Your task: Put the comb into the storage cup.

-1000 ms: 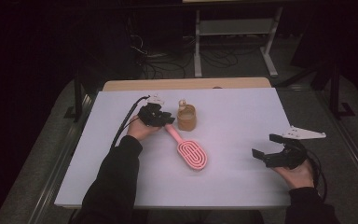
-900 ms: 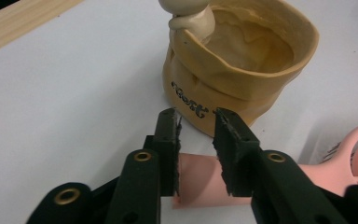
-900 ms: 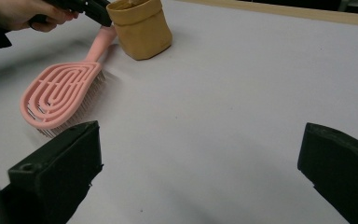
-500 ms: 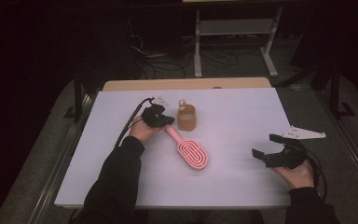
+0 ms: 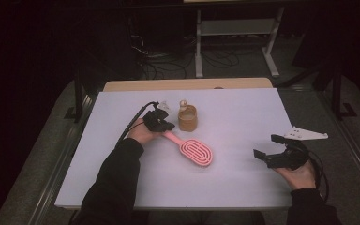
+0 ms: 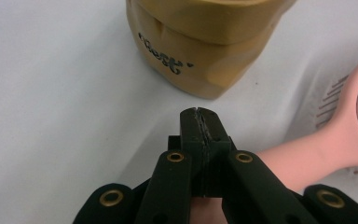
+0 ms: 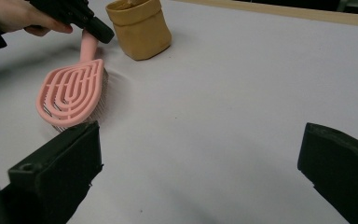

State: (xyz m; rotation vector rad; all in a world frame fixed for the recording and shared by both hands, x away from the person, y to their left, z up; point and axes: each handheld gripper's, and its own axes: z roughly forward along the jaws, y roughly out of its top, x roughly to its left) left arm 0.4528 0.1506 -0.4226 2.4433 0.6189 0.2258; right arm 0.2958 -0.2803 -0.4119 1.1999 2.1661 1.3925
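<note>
Since a second ago little has shifted: the left gripper (image 5: 161,123) has clamped its jaws onto the pink brush (image 5: 196,151) handle beside the tan cup (image 5: 187,119), while the right gripper (image 5: 274,150) waits open, well apart.

From the high view we see the white counter (image 5: 243,122) lit evenly from above while the room around it sinks into near black. Shadows on it are soft and faint. In the left gripper view we get bright, flat light; the black jaws up close look slightly soft. In the right gripper view the near jaws blur, and the pink brush (image 7: 72,93) casts a pale shadow.
</note>
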